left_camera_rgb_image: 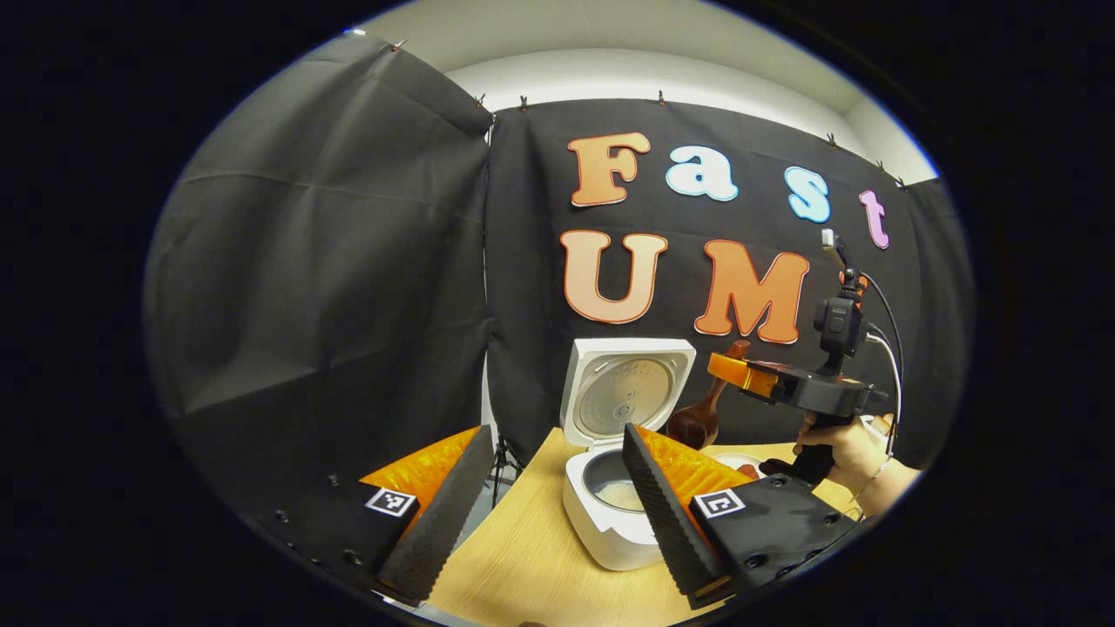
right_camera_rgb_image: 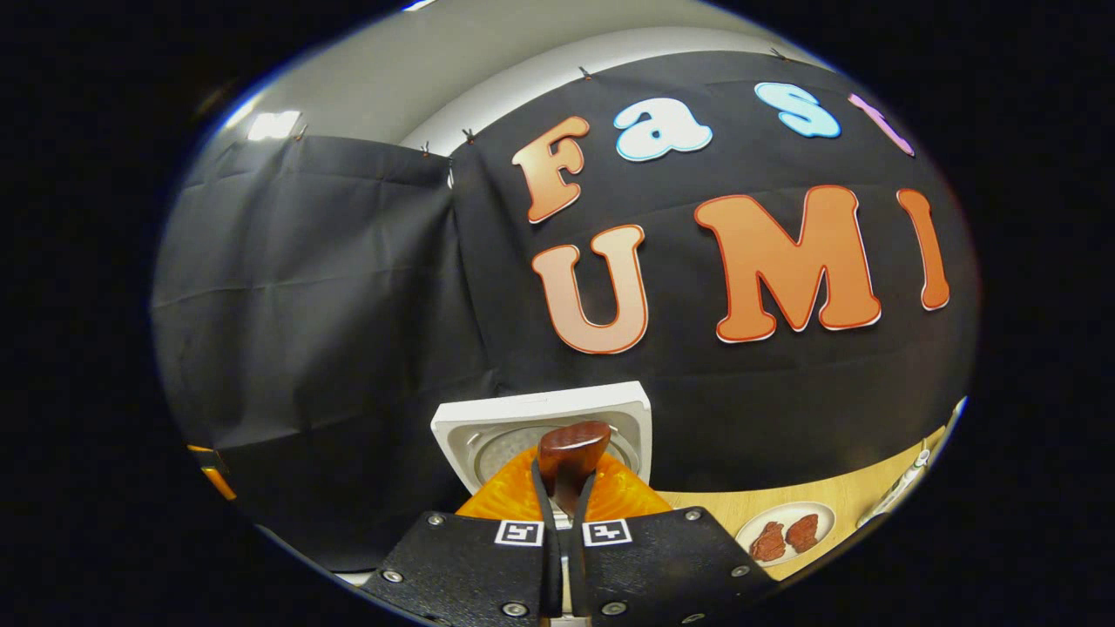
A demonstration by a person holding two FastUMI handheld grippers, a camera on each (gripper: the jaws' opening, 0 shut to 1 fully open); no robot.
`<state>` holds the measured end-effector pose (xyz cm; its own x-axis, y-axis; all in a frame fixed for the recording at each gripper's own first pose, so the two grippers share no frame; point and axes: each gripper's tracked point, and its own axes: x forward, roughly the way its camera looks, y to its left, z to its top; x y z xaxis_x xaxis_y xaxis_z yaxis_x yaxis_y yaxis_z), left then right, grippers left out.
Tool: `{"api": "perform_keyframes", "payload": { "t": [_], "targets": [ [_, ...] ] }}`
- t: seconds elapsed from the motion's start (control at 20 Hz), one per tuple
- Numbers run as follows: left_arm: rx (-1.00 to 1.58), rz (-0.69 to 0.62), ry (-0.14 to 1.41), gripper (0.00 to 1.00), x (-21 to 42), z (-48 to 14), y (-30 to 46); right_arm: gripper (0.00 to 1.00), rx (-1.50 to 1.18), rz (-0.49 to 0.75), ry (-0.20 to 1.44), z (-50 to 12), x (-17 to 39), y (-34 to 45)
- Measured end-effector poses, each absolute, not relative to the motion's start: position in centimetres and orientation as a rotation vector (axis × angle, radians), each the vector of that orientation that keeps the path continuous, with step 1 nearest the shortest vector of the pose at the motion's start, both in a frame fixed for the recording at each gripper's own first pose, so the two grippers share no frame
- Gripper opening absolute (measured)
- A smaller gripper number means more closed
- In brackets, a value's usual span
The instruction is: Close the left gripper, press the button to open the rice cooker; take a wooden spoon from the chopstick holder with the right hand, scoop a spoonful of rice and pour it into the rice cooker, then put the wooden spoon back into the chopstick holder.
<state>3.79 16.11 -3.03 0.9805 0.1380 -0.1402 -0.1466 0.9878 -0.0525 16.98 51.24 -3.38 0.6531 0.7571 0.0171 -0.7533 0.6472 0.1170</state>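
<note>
The white rice cooker (left_camera_rgb_image: 610, 522) stands on the wooden table with its lid (left_camera_rgb_image: 627, 392) raised upright. White rice (left_camera_rgb_image: 620, 495) lies in its pot. My left gripper (left_camera_rgb_image: 556, 433) is open, its fingers spread to either side of the cooker and short of it. Farther off, my right gripper (left_camera_rgb_image: 727, 366) is shut on the wooden spoon (left_camera_rgb_image: 694, 425), which hangs bowl-down just right of the lid. In the right gripper view, the right gripper (right_camera_rgb_image: 564, 488) clamps the spoon's handle (right_camera_rgb_image: 572, 448), and the cooker's lid (right_camera_rgb_image: 531, 420) stands behind it.
A hand (left_camera_rgb_image: 849, 453) holds the right gripper's grip at the right. A white plate (right_camera_rgb_image: 814, 512) with two reddish pieces lies on the table (left_camera_rgb_image: 523, 557) right of the cooker. Black cloth walls close the back and left.
</note>
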Motion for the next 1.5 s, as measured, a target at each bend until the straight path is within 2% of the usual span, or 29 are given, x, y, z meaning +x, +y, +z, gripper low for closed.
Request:
{"api": "perform_keyframes", "payload": {
  "t": [0.45, 0.75, 1.1, 1.5],
  "targets": [
    [-0.057, 0.146, 0.139, 1.00, 3.5, -3.1, 15.6, 0.02, 0.019, 0.930, 0.004, -3.6, 16.6, 51.2],
    [-0.079, 0.141, 0.128, 1.00, 3.3, -2.4, 15.1, 0.02, 0.228, 0.891, 0.119, -3.6, 16.0, 51.1],
    [-0.085, 0.117, 0.088, 1.00, 3.5, -0.8, 13.5, 0.02, 0.342, 0.770, 0.140, -2.9, 17.4, 47.6],
    [-0.103, 0.061, 0.073, 1.00, 4.4, -0.5, 10.7, 0.02, 0.375, 0.528, 0.105, -3.4, 20.4, 39.3]
  ]
}}
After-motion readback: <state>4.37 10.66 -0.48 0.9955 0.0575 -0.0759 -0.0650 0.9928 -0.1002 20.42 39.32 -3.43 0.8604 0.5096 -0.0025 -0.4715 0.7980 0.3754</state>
